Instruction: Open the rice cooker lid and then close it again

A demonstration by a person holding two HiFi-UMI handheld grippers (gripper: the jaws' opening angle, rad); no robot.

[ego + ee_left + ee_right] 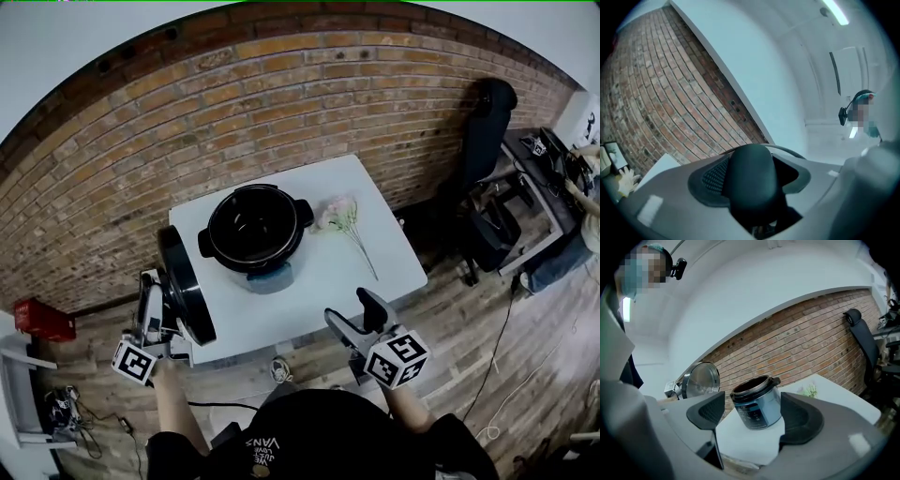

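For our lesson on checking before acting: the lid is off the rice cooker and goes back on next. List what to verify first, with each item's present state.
1. Left tongs clamp the lid by its handle: ok.
2. Nothing across the rice cooker opening: ok.
3. Right tongs open, empty, short of the cooker: ok.
4. Flowers lie apart from the cooker: ok.
5. Lid level above the pot: not ok; it is on edge, off the table at its left.
6. Lid seal condition: cannot tell.

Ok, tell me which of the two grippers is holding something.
The left gripper: its jaws are clamped on the black knob of the rice cooker lid. The right gripper has its jaws apart, empty.
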